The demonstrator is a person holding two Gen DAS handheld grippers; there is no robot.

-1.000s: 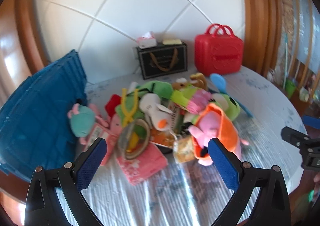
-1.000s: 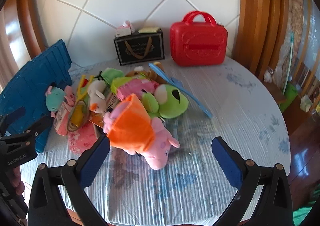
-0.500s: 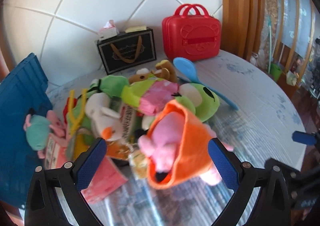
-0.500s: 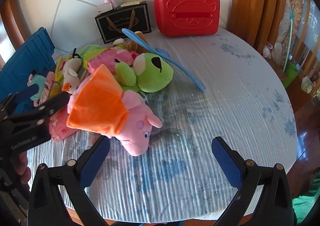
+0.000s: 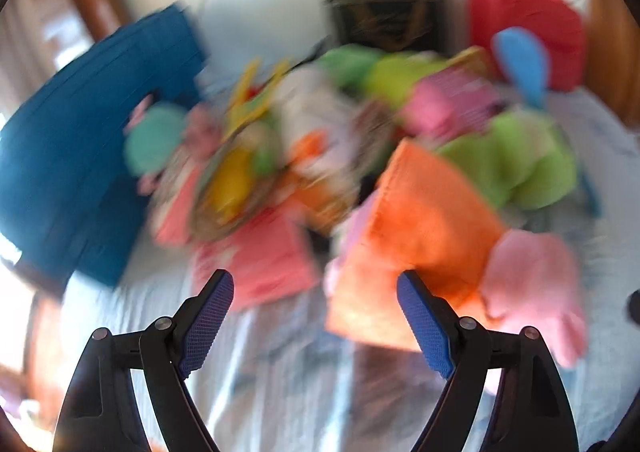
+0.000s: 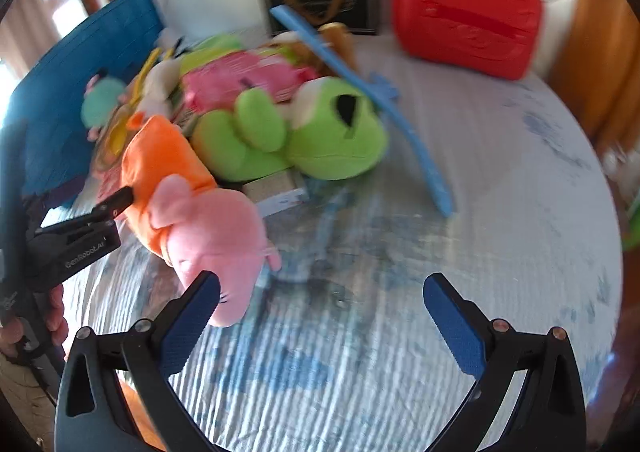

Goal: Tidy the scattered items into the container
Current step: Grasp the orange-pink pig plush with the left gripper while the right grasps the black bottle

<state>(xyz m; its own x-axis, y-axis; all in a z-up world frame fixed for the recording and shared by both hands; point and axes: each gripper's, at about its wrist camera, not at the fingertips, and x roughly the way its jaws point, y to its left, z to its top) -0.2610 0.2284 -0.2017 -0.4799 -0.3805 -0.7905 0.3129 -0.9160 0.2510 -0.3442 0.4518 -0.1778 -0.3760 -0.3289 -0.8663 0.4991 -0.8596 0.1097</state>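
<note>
Pink pig plush [image 6: 208, 228] lies lengthwise, snout toward the camera; left gripper [image 5: 316, 316] and right gripper [image 6: 320, 308] both gape wide, holding nothing.

- The pink pig toy [image 6: 212, 228] and green frog toy [image 6: 320, 136] are soft, matt plush.
- The red case [image 6: 464, 12] is glossy moulded plastic.
- The surface [image 6: 500, 212] wears ribbed cloth.
- The blue crate [image 6: 60, 92] is matt ridged plastic.

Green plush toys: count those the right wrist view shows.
1 clearly: the frog mid-pile, beside the pig. A second green plush seems to lie behind it, near the blue bin, but blur hides detail; others may be buried.
</note>
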